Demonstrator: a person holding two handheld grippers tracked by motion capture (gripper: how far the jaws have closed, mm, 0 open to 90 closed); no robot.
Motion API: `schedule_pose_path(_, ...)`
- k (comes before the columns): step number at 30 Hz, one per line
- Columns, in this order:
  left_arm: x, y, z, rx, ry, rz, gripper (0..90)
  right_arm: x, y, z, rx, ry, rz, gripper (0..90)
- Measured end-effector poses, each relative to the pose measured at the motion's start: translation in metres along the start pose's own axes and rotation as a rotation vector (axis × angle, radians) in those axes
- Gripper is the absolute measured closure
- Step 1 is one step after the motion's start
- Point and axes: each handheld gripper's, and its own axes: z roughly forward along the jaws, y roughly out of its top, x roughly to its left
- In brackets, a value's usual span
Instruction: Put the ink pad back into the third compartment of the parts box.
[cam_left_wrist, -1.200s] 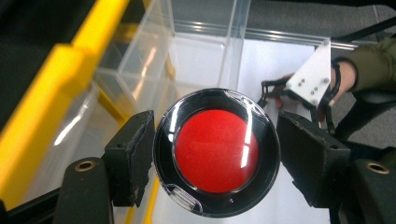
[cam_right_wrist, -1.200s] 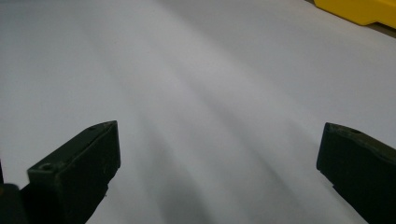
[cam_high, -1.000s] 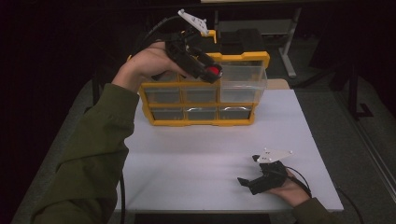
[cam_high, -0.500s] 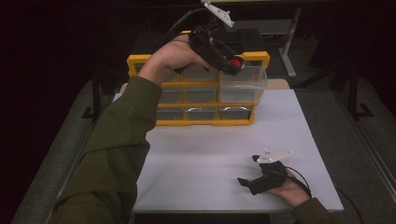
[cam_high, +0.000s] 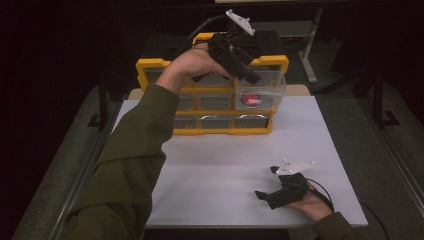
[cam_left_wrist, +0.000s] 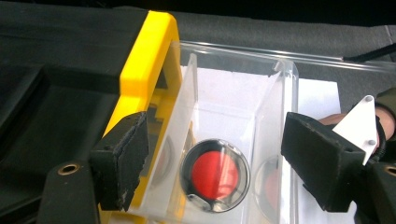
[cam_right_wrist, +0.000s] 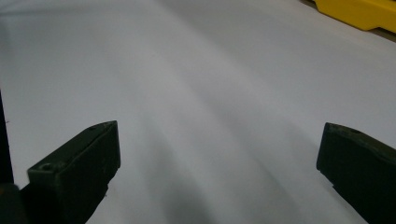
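Black jaws of the left gripper (cam_left_wrist: 215, 158) stand apart over a clear plastic drawer (cam_left_wrist: 280, 116); they have just been opening, and nothing is pinched between the pads. Below them, on the drawer's floor, lies a round red-topped disc with a dark rim (cam_left_wrist: 215, 175), free of both jaws. Its reflections show faintly in the drawer's clear side walls.

High view: left gripper (cam_high: 250, 75) held above the top right corner of a yellow drawer cabinet (cam_high: 155, 67), pointing down and to the right into the pulled-out drawer (cam_high: 272, 80). The red disc (cam_high: 251, 99) shows through the drawer's clear front. Left hand (cam_high: 192, 65) wraps the gripper body; a green sleeve (cam_high: 130, 165) runs down to the bottom edge. A black cable (cam_high: 197, 30) arcs off the gripper's back, and a grey three-cornered plate (cam_high: 240, 21) sits on top.

Cabinet stands at the far edge of a white table (cam_high: 215, 170), with rows of small clear drawers below the open one.

Right gripper (cam_high: 265, 192) rests low on the table near the front right corner, well apart from the cabinet, held in the right hand (cam_high: 310, 202). Its jaws are spread wide with nothing between them; the right gripper view (cam_right_wrist: 215, 177) shows bare white tabletop between the two pads and a yellow corner of the cabinet (cam_right_wrist: 359, 14) far off.
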Motion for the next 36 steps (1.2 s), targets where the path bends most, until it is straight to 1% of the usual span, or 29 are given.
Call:
schedule_pose_path(3,-0.002,-0.009,-0.01,-0.014,0.007,-0.005,22.1,0.0,0.0,0.0,-0.001,-0.002,0.003,0.0)
schedule_pose_path(6,-0.004,-0.018,-0.02,-0.028,0.007,-0.018,21.2,0.0,0.0,0.0,0.001,-0.003,0.003,0.0)
schedule_pose_path(10,-0.009,-0.033,-0.035,-0.051,0.025,-0.024,19.4,-0.001,0.0,0.001,0.005,-0.005,0.002,0.0)
schedule_pose_path(13,-0.013,-0.045,-0.042,-0.06,0.032,-0.031,18.8,-0.001,0.0,0.001,0.006,-0.008,0.004,0.0)
schedule_pose_path(16,-0.016,-0.056,-0.047,-0.057,0.04,-0.038,17.7,-0.001,0.0,0.001,0.009,-0.01,0.003,0.0)
schedule_pose_path(17,-0.018,-0.061,-0.049,-0.061,0.044,-0.048,17.2,-0.001,0.0,0.001,0.009,-0.01,0.004,0.0)
schedule_pose_path(24,-0.027,-0.088,-0.055,-0.073,0.066,-0.065,14.8,-0.001,0.0,0.002,0.011,-0.013,0.004,0.0)
schedule_pose_path(27,-0.032,-0.104,-0.056,-0.083,0.077,-0.072,14.1,-0.001,0.0,0.002,0.012,-0.013,0.004,0.0)
schedule_pose_path(32,-0.04,-0.13,-0.054,-0.106,0.101,-0.102,13.0,-0.001,0.0,0.002,0.014,-0.012,0.003,0.0)
schedule_pose_path(36,-0.046,-0.15,-0.051,-0.106,0.108,-0.115,12.6,-0.001,0.0,0.003,0.016,-0.012,0.005,0.0)
